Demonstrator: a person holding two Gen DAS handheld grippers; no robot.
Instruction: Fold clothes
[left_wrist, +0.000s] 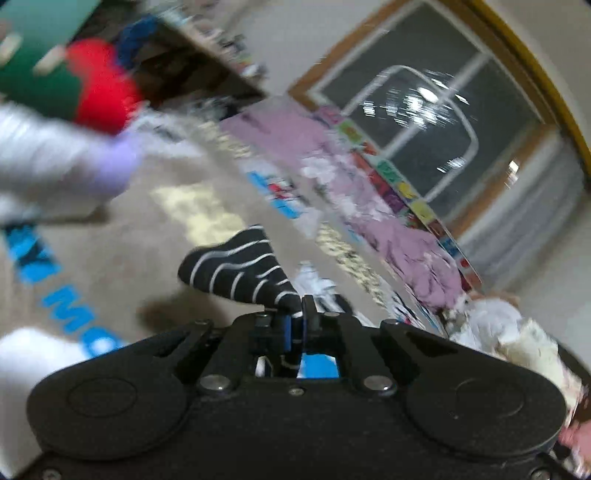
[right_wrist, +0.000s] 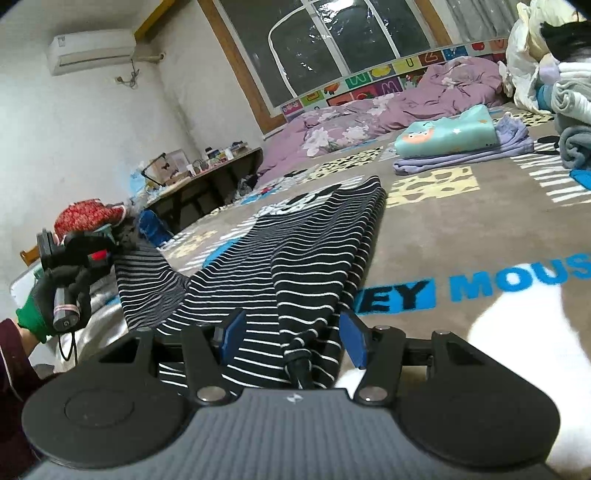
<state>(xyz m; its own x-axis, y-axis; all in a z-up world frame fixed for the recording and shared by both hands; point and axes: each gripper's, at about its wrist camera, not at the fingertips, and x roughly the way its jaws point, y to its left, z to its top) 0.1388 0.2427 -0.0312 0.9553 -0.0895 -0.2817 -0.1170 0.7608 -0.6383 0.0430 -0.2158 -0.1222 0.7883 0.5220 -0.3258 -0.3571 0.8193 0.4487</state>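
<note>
My left gripper (left_wrist: 295, 325) is pinching a corner of the striped garment (right_wrist: 295, 258), which is lying spread on the bed blanket (right_wrist: 461, 221). My right gripper (right_wrist: 293, 338) is hanging open, fabric lying loose between its fingers.

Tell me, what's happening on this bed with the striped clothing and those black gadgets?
A person is folding a black garment with thin white stripes that lies spread on a grey-brown printed blanket. The left hand-held gripper is shut on one corner of the garment, lifted off the blanket. The right hand-held gripper has its blue pads apart over the near end of the cloth, pinching nothing. Behind, a folded teal printed garment already rests on a folded lilac one.
</note>
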